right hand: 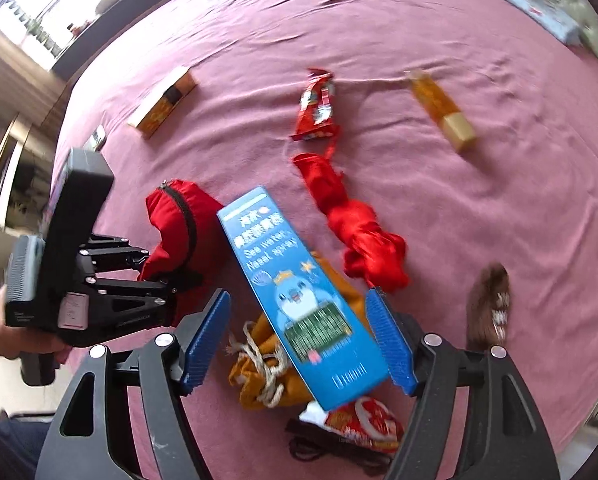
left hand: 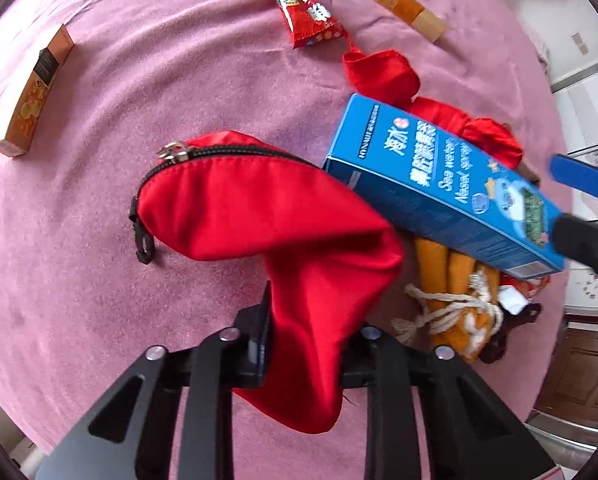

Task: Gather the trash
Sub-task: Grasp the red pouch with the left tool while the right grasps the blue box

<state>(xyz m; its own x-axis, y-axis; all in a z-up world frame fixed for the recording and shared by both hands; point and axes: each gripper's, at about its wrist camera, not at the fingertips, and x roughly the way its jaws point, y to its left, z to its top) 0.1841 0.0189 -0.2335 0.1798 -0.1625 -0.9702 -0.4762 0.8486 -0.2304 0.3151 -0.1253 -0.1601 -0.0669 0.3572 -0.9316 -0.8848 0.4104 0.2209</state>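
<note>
My left gripper (left hand: 305,344) is shut on the red zip pouch (left hand: 259,216) and holds its fabric up off the pink cloth; the same gripper (right hand: 155,276) shows at the left in the right wrist view, with the pouch (right hand: 175,216). A blue nasal-spray box (right hand: 299,292) lies tilted between the open blue pads of my right gripper (right hand: 299,336), its far end by the pouch mouth (left hand: 439,184). Whether a pad touches the box I cannot tell. Loose trash lies farther off: a red snack wrapper (right hand: 317,104), an orange box (right hand: 163,102) and an amber bottle (right hand: 441,110).
A mustard drawstring bag (right hand: 267,376) lies under the blue box. A bunched red cloth (right hand: 355,220), a brown furry item (right hand: 491,304) and a red printed packet (right hand: 367,420) lie nearby. The pink cloth (right hand: 419,20) covers the whole surface.
</note>
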